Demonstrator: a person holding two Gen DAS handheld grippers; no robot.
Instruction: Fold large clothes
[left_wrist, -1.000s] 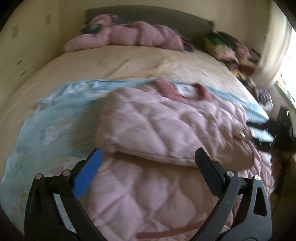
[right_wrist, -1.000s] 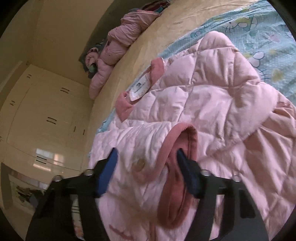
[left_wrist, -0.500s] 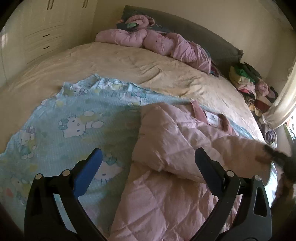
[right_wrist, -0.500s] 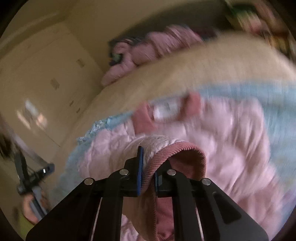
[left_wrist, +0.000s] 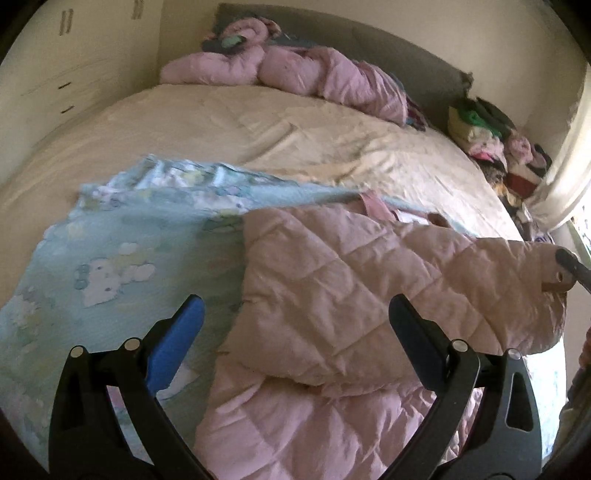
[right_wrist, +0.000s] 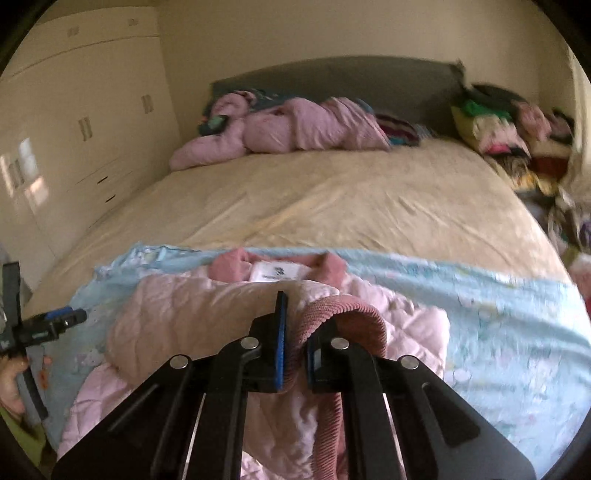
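A pale pink quilted jacket (left_wrist: 332, 295) lies on a light blue cartoon-print sheet (left_wrist: 129, 251) on the bed, collar and white label (right_wrist: 279, 272) facing the headboard. One sleeve is folded across its body. My right gripper (right_wrist: 293, 347) is shut on the ribbed dark-pink cuff (right_wrist: 343, 314) of that sleeve and holds it up over the jacket; its tip shows at the right edge of the left wrist view (left_wrist: 565, 266). My left gripper (left_wrist: 295, 325) is open and empty, hovering above the jacket's left edge; it shows at the left of the right wrist view (right_wrist: 55, 321).
A crumpled pink coat (left_wrist: 295, 70) lies by the grey headboard (right_wrist: 351, 77). A pile of mixed clothes (left_wrist: 495, 144) sits at the bed's far right corner. Cream wardrobes (right_wrist: 74, 129) stand on the left. The beige bedspread (right_wrist: 332, 199) stretches beyond the blue sheet.
My right gripper closed on the sleeve cuff and lifted it over the jacket. My left gripper stayed open and swung left, then settled above the jacket's left edge.
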